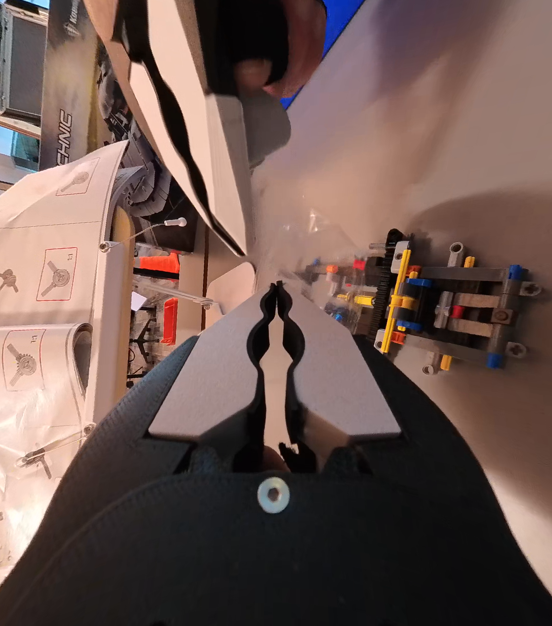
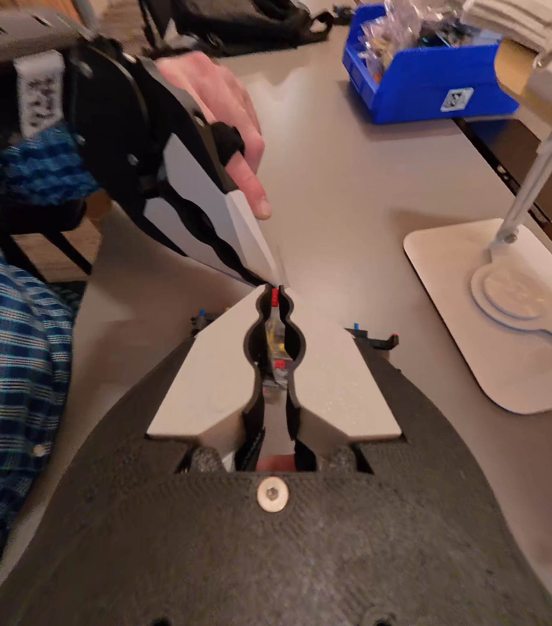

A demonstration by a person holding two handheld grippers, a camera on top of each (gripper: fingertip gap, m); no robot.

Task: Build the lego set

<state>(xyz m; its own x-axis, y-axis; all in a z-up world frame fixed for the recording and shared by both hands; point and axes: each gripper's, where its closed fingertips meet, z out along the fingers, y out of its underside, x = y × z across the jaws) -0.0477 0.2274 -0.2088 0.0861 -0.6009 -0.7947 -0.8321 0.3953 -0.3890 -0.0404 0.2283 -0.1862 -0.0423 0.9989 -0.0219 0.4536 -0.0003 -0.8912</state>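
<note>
L hand-held gripper [image 1: 277, 285] tips together, nothing seen between | R hand-held gripper [image 2: 276, 290] nrly shut, clamped on clear bag? can't tell | lego chassis [image 1: 451, 310] mid-worktop [image 1: 437, 118], below R, long axis crosswise to L | R nearer.

- Left wrist view: warm, fairly dim indoor light; a broad soft shadow falls on the table [image 1: 471, 135] toward 2 o'clock.
- The other gripper [image 1: 200, 142] at 12 o'clock is motion-blurred.
- Right wrist view: the plaid sleeve [image 2: 13, 305] at 9 o'clock and blue bin [image 2: 427, 84] at 1 o'clock are smeared.
- Wide-angle bending curves both frames' edges.
</note>
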